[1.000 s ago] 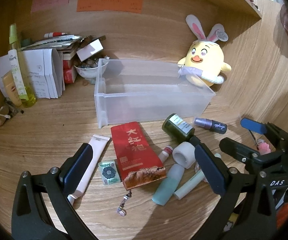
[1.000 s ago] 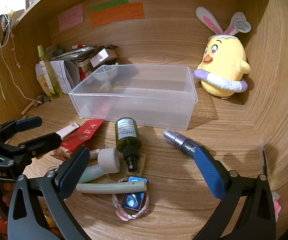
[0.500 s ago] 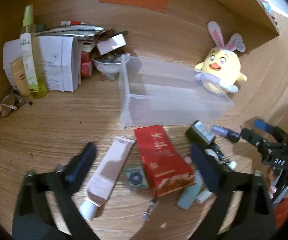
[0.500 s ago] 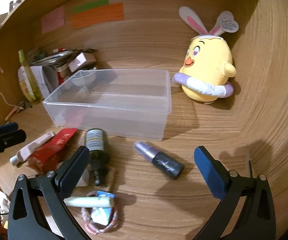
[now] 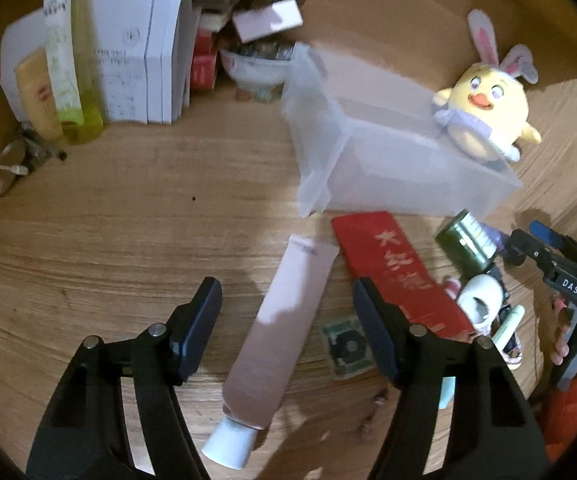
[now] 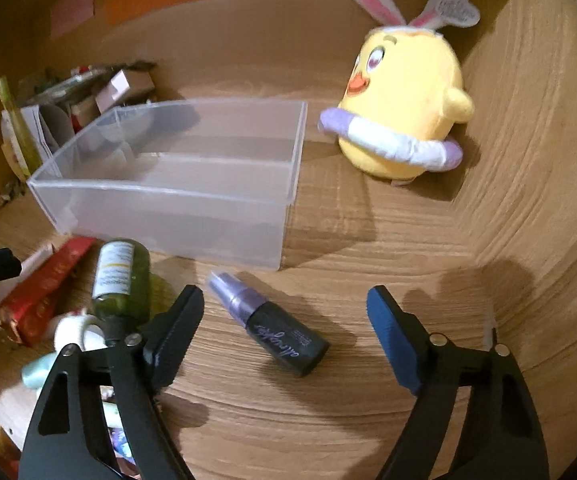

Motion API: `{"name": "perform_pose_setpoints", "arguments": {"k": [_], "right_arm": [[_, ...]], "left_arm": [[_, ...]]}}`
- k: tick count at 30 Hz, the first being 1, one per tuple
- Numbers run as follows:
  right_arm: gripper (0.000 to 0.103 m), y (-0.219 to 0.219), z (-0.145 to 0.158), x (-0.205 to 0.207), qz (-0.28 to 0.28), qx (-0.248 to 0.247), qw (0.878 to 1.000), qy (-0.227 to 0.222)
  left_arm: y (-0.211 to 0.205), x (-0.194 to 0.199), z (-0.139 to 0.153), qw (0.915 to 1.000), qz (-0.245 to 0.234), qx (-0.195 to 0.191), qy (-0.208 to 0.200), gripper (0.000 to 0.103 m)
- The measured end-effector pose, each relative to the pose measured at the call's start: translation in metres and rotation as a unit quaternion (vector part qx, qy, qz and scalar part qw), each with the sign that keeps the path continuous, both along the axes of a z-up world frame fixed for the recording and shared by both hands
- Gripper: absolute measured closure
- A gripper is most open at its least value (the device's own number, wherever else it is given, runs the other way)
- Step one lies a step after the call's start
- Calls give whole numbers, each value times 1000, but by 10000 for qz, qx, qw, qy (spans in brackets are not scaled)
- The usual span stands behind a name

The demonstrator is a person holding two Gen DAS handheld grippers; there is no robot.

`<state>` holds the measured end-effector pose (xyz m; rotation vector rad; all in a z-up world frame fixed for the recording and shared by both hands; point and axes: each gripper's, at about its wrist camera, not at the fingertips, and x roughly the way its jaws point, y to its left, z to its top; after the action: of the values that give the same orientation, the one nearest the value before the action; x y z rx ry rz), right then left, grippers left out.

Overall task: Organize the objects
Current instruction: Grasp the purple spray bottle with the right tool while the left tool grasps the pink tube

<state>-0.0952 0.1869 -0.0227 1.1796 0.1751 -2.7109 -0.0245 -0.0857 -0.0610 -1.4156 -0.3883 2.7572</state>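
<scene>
I see the wooden bench (image 6: 368, 400) with walls at the back and the right side. On it stands the clear bin (image 6: 176, 184), empty, with its long side towards me. Right of the bin, in the corner, sits the yellow plush chick (image 6: 404, 116) with rabbit ears, upright and apart from the bin. At the back left there is a pile of papers (image 5: 140, 60), a bowl (image 5: 256, 68) and a tall green bottle (image 5: 68, 64).

My left gripper (image 5: 286, 320) is open. Its jaws have just been closing, and the pink tube (image 5: 284, 320) lies flat on the bench between them, cap end towards me; the pads do not touch it. Just right of the tube lies the red packet (image 5: 396, 272), and the right jaw partly covers it. A small green square sachet (image 5: 346, 346) lies between the tube and the packet.

My right gripper (image 6: 284, 324) is also open, and its jaws have just been closing too. The purple spray bottle (image 6: 272, 324) lies on its side between them, the lilac cap pointing to the bin, and the pads are clear of it. Left of it lies the dark green bottle (image 6: 120, 280), near the front wall of the bin. A white tape roll (image 6: 76, 330) lies beside the neck of that bottle.
</scene>
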Motion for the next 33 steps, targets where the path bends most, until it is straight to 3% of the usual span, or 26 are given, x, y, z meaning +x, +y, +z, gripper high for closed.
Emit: {"name": "perform_pose_setpoints", "arguments": {"k": [12, 22, 24, 26, 33], "right_arm": [[54, 2, -25, -14, 173, -218, 9985, -474], [79, -2, -27, -13, 246, -125, 9985, -479], [79, -1, -26, -13, 225, -147, 9986, -465], [79, 0, -25, -11, 196, -164, 9987, -446], [79, 7, -20, 0, 107, -311, 9989, -340]], "left_arm": [[-13, 22, -4, 9991, -9, -325, -268, 35], [-7, 44, -5, 9971, -116, -700, -269, 36], [-4, 45, -5, 9974, -167, -673, -188, 38], [0, 44, -5, 9970, -217, -725, -147, 48], [9, 36, -5, 9951, -339, -928, 58, 65]]}}
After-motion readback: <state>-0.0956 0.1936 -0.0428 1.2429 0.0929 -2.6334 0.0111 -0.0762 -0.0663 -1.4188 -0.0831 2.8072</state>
